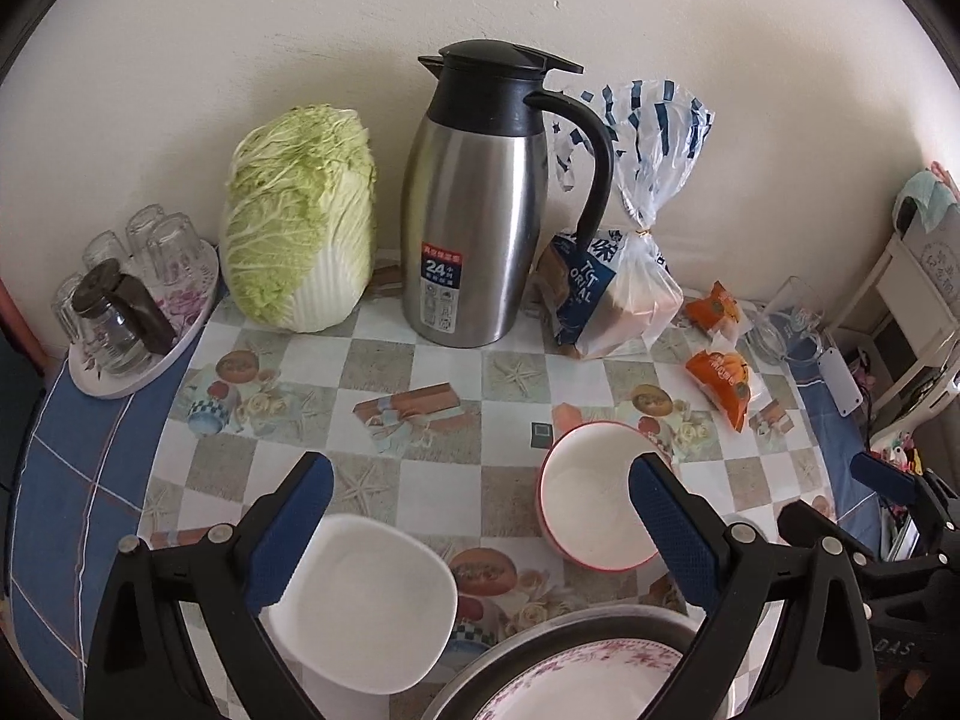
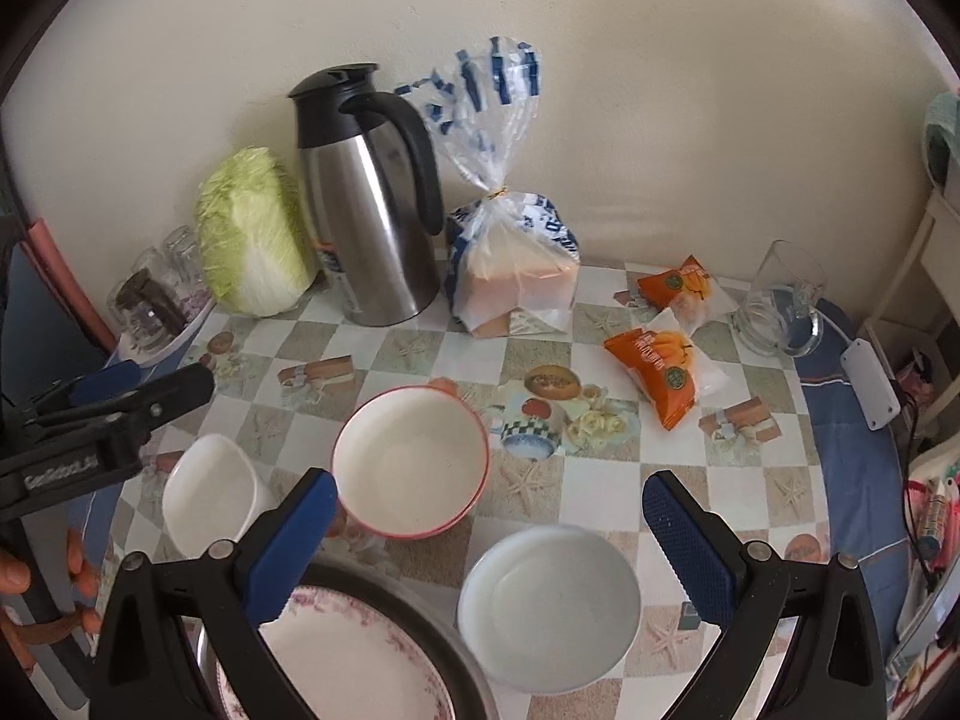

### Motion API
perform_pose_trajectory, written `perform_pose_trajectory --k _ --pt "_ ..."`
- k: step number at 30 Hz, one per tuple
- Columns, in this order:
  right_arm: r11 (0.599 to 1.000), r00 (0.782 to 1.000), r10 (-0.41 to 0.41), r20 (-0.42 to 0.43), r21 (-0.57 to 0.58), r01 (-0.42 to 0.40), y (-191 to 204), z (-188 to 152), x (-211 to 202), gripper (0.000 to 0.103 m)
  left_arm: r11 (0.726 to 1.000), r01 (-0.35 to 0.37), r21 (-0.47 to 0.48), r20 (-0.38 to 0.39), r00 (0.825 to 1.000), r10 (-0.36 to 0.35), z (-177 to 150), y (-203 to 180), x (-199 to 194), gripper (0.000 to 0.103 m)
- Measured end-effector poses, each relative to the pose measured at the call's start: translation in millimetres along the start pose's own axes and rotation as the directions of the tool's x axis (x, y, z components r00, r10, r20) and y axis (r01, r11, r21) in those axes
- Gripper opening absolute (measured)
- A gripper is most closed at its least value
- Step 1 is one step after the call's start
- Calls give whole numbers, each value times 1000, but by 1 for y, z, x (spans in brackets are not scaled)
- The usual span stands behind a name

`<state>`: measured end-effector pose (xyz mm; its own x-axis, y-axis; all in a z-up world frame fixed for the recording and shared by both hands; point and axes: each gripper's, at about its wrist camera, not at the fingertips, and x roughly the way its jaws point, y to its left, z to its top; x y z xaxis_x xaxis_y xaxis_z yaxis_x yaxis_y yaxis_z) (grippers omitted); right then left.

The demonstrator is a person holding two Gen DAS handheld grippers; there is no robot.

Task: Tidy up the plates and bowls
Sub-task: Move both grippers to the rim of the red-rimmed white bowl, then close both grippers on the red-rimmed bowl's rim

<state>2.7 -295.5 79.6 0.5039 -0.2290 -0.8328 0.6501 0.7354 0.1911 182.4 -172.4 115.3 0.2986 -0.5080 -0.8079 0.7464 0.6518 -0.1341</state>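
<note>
My left gripper is open above the table, empty. A white squarish bowl lies under its left finger, and a red-rimmed white bowl sits by its right finger. A floral plate rests in a metal pan at the bottom edge. My right gripper is open too, holding nothing. Between its fingers lie the red-rimmed bowl, stacked on another, and a plain white round bowl. The squarish bowl and the floral plate are to its left.
Against the wall stand a cabbage, a steel thermos jug and bagged bread. A tray of glasses sits far left. Orange snack packs and a glass mug lie right. A hand holds the left gripper.
</note>
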Motion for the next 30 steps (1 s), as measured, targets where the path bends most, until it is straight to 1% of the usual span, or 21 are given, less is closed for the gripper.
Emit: perform_pose_trajectory --k 4,7,9,12,13,16,18,21,22,24,26,28,30 --pt "1000 1000 -16 -21 3 16 -3 16 7 103 1000 -6 9 -36 999 7 11 -4 10 99" --pt "1000 999 -21 -42 6 21 -5 26 15 103 999 -37 19 -54 998 38 16 -8 19 99" --pt "999 998 -41 -52 -1 41 -5 31 21 103 999 -46 24 -80 996 48 17 -11 28 99" --pt "997 995 -76 -63 -35 73 -2 34 30 103 999 -42 8 -143 989 43 14 -14 45 99" --pt "996 994 -80 -77 -55 75 0 34 35 103 1000 -31 -1 -167 985 30 13 -16 53 99" --pt "994 989 -86 -119 -82 77 2 31 51 102 999 -28 -16 -222 975 24 7 -20 72 98" --pt "994 984 -80 -162 -84 66 2 26 67 99 999 -28 -30 -257 966 19 3 -22 82 97" --pt "997 973 -46 -227 -64 33 0 20 87 98 998 -28 -53 -303 953 11 -5 -22 99 97" --pt "998 969 -45 -242 -59 32 0 18 93 97 998 -31 -49 -316 949 14 -8 -22 106 97" --pt "998 962 -51 -270 -57 37 0 13 105 84 998 -35 -49 -334 942 16 -12 -23 115 97" --pt "998 954 -53 -296 -54 38 0 9 115 81 998 -29 -58 -354 935 7 -17 -23 124 92" --pt "998 946 -52 -319 -50 38 -1 5 125 81 997 -21 -68 -381 925 -6 -21 -23 133 79" --pt "998 941 -49 -334 -52 34 0 2 133 75 997 -20 -74 -397 918 -11 -23 -22 140 76"
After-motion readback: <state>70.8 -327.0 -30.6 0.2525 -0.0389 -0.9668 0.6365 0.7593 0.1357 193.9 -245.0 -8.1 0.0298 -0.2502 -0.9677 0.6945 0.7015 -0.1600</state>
